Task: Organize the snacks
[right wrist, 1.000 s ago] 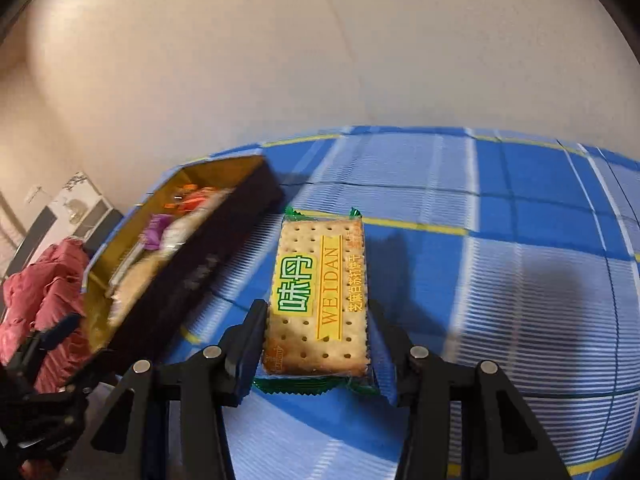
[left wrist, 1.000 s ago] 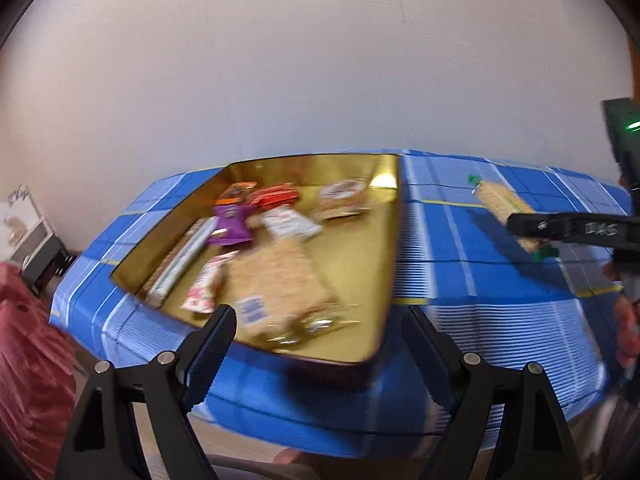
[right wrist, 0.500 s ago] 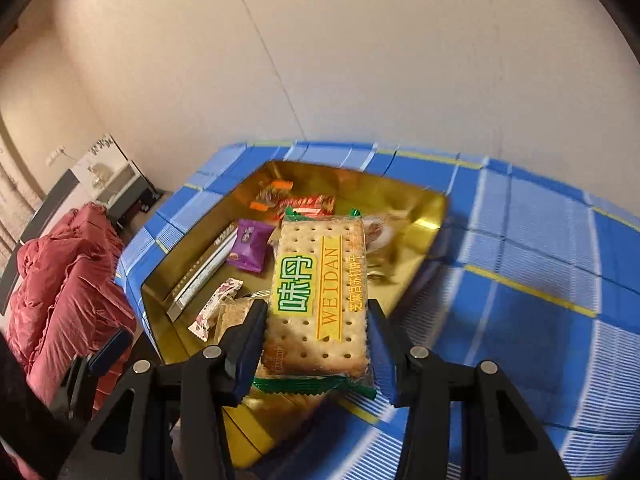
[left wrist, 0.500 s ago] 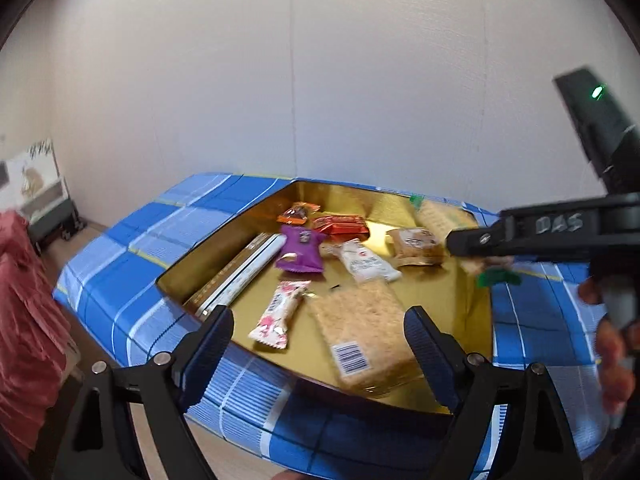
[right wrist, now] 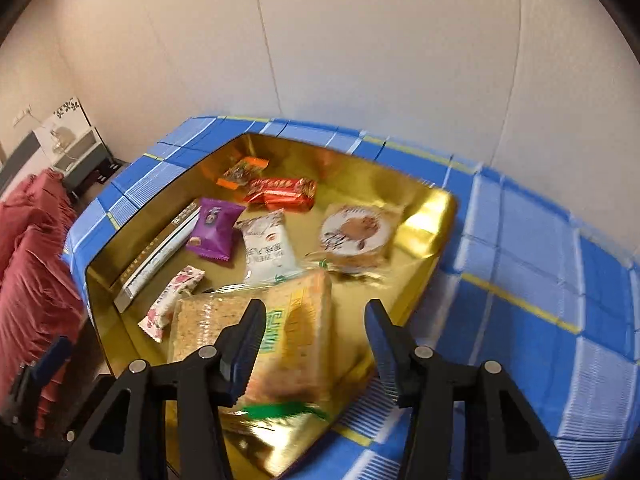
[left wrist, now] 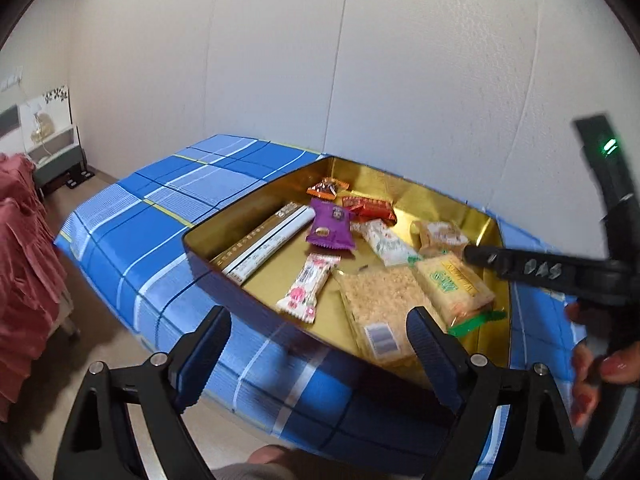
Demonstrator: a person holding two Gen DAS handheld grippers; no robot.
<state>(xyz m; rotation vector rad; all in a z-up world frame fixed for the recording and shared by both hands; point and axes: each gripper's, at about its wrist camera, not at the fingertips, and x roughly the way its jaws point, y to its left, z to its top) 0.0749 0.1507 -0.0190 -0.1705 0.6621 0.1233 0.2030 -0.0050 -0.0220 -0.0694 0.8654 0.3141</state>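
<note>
Nearest the left wrist camera, the left gripper (left wrist: 318,344) hangs over the near edge of the table with its jaws wide and nothing between them. Just beyond its fingertips sits the gold tray (left wrist: 452,210) on the blue checked tablecloth (left wrist: 180,184). At the tray's near right lies a clear-wrapped block of puffed-rice cake (left wrist: 378,304), and the cracker pack (left wrist: 454,286), yellow with green ends, rests tilted against it. From the right, the right gripper (right wrist: 314,340) reaches in over the tray, held by a hand (left wrist: 596,364) at the frame edge.

Through the right wrist camera, the right gripper's jaws are opening: the cracker pack (right wrist: 294,340) lies blurred between the fingers, close against the left finger and clear of the right one, so it no longer looks pinched. It overlaps the puffed-rice cake (right wrist: 200,328) and sits inside the tray's near corner.

Farther in, a pink floral bar (left wrist: 308,288) lies beside the rice cake, then a long white and gold box (left wrist: 264,242) along the tray's left wall. Past these come a purple packet (left wrist: 330,230), a white packet (left wrist: 386,242) and a round pastry in clear wrap (right wrist: 358,234). At the far end are a red packet (left wrist: 368,208) and a small orange packet (left wrist: 326,188).

Beyond the table stand a plain pale wall (left wrist: 360,60), a red cloth (left wrist: 20,260) at the left, and a small cabinet (left wrist: 52,156).
</note>
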